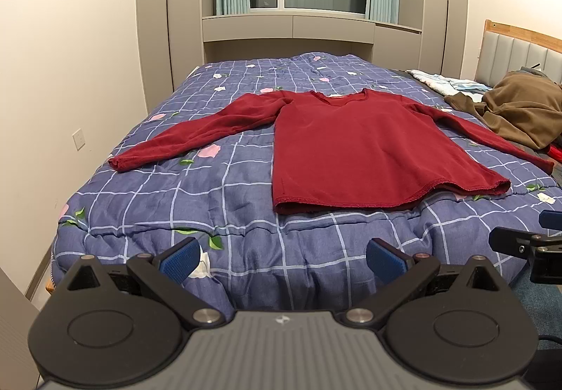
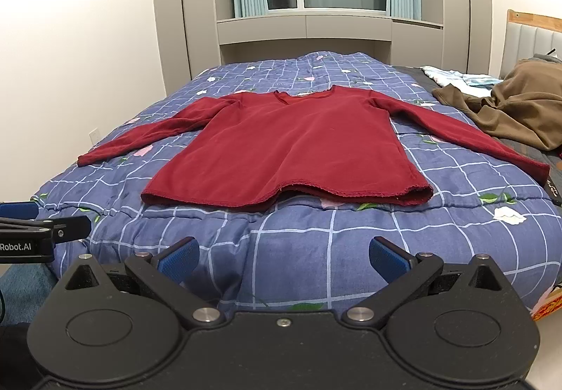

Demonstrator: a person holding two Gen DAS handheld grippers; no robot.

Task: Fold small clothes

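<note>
A dark red long-sleeved shirt (image 1: 354,144) lies flat on the bed, neck away from me, both sleeves spread out to the sides; it also shows in the right wrist view (image 2: 291,144). My left gripper (image 1: 282,260) is open and empty, held at the bed's near edge, short of the shirt's hem. My right gripper (image 2: 284,258) is open and empty, also at the near edge, below the hem. Each gripper shows at the edge of the other's view.
The bed has a blue checked quilt with flowers (image 1: 175,186). A brown garment (image 1: 520,112) and light blue clothes (image 1: 446,83) lie at the right by the headboard (image 1: 520,46). Grey cabinets and a window stand behind. A wall is at the left.
</note>
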